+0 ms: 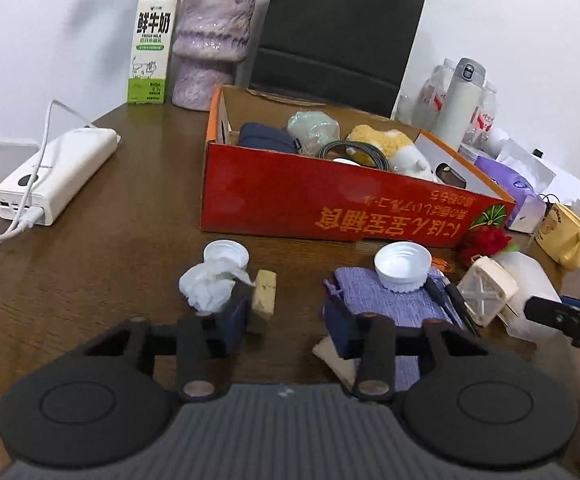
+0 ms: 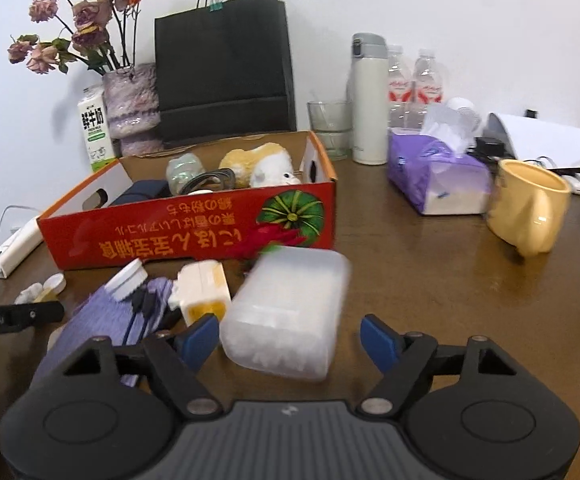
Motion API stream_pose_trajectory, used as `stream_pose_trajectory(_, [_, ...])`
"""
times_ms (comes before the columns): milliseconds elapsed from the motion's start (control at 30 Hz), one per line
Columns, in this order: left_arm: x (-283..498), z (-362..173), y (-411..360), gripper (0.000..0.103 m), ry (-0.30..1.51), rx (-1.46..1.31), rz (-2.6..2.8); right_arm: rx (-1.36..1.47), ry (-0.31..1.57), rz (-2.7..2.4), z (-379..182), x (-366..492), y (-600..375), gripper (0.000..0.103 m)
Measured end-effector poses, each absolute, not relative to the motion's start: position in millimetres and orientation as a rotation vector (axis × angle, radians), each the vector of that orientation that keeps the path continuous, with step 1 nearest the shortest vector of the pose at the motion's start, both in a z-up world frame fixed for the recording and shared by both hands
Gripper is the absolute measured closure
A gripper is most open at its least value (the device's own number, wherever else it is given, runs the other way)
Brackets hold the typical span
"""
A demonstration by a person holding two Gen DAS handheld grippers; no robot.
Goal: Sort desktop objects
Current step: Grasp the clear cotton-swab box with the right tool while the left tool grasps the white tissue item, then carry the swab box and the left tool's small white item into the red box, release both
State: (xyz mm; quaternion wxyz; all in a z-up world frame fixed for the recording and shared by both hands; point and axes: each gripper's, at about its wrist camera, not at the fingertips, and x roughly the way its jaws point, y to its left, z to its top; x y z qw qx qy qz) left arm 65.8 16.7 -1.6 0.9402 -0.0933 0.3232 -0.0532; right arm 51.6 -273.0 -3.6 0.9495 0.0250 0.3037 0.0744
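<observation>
Translucent plastic box (image 2: 290, 312) lying flat, long axis near-to-far, between the spread fingers of the right gripper (image 2: 290, 340), nearer the left finger, left gripper (image 1: 286, 320) fingers apart over bare wooden table (image 1: 130, 240).

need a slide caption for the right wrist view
Open right gripper straddling a translucent plastic box on the wooden desk, in front of the red cardboard box.
</observation>
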Motion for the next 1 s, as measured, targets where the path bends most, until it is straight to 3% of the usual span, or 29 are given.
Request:
stream_pose_trajectory(67, [69.1,-1.9,16.6,0.062,0.655,-0.201,-0.102,0.03,0.619,0.14,-6.1,60.3,-268.4,0.025])
stream_pose_trajectory(100, [70.1,-2.1,16.5,0.069,0.653,-0.2,-0.097,0.022,0.614,0.138,-6.2,62.5,-266.6,0.023])
stream_pose_trajectory(133, [70.7,-2.3,16.3,0.088,0.656,-0.198,-0.091,0.019,0.614,0.14,-6.0,64.8,-265.4,0.023])
stream_pose_trajectory(167, [71.5,-2.5,16.3,0.091,0.663,-0.199,-0.087,0.021,0.614,0.142,-5.9,66.5,-264.3,0.023])
stream_pose_trajectory(333, [60.7,0.4,16.9,0.091,0.685,-0.232,-0.104,0.026,0.621,0.148,-5.2,68.4,-261.3,0.025])
stream_pose_trajectory(400, [47.0,4.4,12.2,0.091,0.689,-0.219,-0.103,0.045,0.628,0.144,-4.2,67.5,-264.0,0.032])
stream_pose_trajectory(533, [10.1,13.1,7.0,0.091,0.678,-0.189,-0.087,0.044,0.629,0.14,-3.4,51.0,-269.9,0.034])
stream_pose_trajectory(1000, [-99.5,9.2,13.6,0.09,0.708,-0.107,-0.04,-0.077,0.673,0.242,-17.2,-111.8,-254.9,0.038])
